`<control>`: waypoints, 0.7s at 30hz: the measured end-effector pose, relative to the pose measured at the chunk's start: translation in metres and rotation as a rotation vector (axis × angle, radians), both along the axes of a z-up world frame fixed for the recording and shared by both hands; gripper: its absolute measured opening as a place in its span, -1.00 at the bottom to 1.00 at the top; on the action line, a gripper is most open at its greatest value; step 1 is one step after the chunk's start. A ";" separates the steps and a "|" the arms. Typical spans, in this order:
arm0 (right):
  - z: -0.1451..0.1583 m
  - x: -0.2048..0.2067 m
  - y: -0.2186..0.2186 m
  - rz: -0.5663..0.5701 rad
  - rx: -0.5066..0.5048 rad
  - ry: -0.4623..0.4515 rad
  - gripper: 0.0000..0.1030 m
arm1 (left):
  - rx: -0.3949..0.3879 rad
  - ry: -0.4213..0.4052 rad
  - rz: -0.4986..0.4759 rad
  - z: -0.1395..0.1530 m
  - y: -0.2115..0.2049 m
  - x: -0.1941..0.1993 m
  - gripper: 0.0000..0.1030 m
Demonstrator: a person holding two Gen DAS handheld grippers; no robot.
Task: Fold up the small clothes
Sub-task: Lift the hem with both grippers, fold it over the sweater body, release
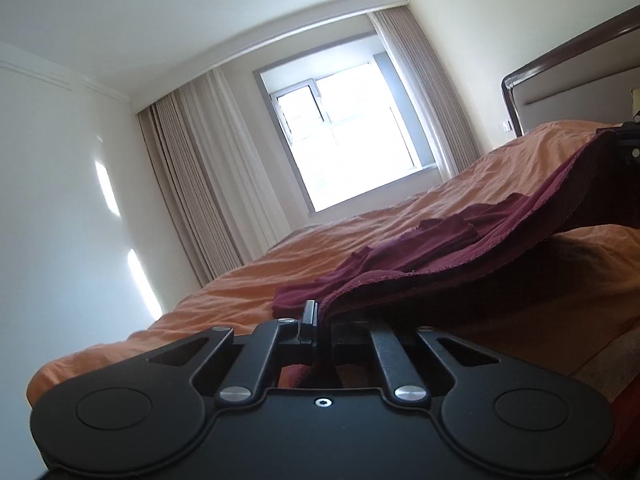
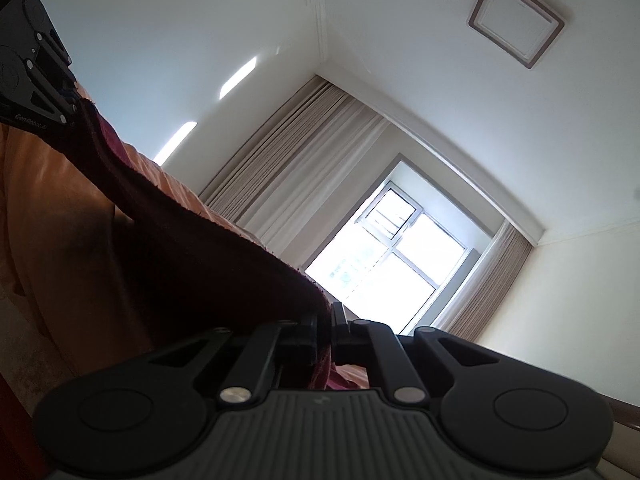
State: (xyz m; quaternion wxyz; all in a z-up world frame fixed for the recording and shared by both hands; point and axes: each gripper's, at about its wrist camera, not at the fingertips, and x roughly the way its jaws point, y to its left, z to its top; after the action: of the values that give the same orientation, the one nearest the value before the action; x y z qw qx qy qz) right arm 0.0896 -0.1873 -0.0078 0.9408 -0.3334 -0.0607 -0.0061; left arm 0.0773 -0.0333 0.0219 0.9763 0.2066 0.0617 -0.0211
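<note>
The maroon cloth (image 1: 460,256) is pinched at its near edge by our left hand-held gripper (image 1: 318,320) and right hand-held gripper (image 2: 325,320), both clamped on it, raised off the bed (image 1: 240,280), so we judge folding barely begun.

A maroon garment (image 1: 460,256) stretches taut between the left gripper (image 1: 320,320) and the right gripper (image 2: 330,320), barring the way across the near edge of the orange bed (image 1: 260,280); beyond, the bedspread lies open toward the window (image 1: 348,136), the headboard (image 1: 560,80) closing one side.
</note>
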 end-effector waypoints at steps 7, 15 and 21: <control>0.025 -0.045 -0.001 0.022 0.067 -0.104 -0.88 | -0.056 -0.123 -0.051 0.034 0.001 -0.044 -0.91; 0.049 -0.105 -0.006 0.065 0.112 -0.167 -0.87 | -0.126 -0.151 -0.173 0.080 0.014 -0.104 -0.90; 0.048 -0.102 0.000 0.049 0.103 -0.202 -0.87 | -0.141 -0.180 -0.207 0.097 0.012 -0.111 -0.90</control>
State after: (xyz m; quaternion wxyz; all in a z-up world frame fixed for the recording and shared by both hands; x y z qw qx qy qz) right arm -0.0122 -0.1874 0.0405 0.9457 -0.2807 -0.1629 -0.0196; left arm -0.0342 -0.0216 0.1185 0.9826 0.1437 -0.0495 -0.1071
